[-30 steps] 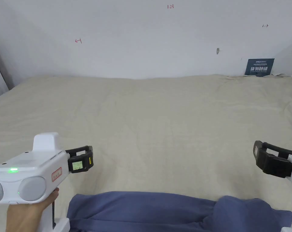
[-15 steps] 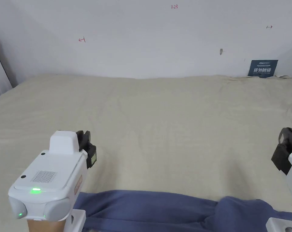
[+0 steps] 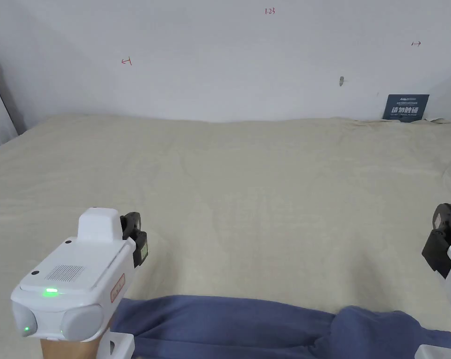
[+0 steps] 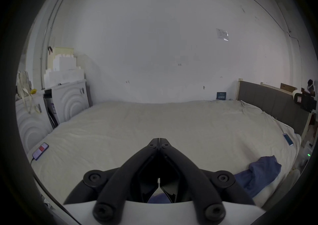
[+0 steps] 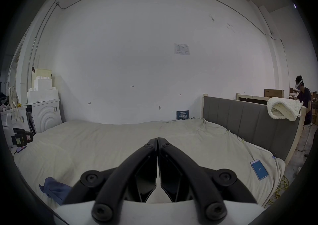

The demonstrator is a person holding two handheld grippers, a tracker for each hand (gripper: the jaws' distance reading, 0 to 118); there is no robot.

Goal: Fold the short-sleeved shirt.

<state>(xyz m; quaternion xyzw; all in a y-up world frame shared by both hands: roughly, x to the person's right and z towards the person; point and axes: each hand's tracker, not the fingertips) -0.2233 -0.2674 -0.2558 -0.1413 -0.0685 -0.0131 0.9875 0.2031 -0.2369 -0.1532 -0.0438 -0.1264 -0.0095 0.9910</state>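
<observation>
1. Holding the left gripper (image 3: 136,239) at the left of the head view, we keep it above the cream bed (image 3: 247,187), clear of the cloth; in the left gripper view its jaws meet at the tips with nothing between them (image 4: 159,141).
2. We see a phone with a lit screen (image 4: 40,151) lying near the bed's left edge in the left gripper view, beside white cabinets (image 4: 68,101).
3. We find the blue short-sleeved shirt (image 3: 247,325) bunched in a long roll along the near edge of the bed, between the two grippers and below them in the head view, touched by neither.
4. We note a small dark sign (image 3: 405,107) leaning against the white wall (image 3: 229,61) at the bed's far right.
5. We hold the right gripper (image 3: 441,238) at the right edge of the head view, above the bed; in the right gripper view its jaws are pressed together, empty (image 5: 157,141).
6. We see a second phone (image 5: 259,169) lying on the bed near the grey headboard (image 5: 249,122), over which a white knitted blanket (image 5: 284,109) hangs.
</observation>
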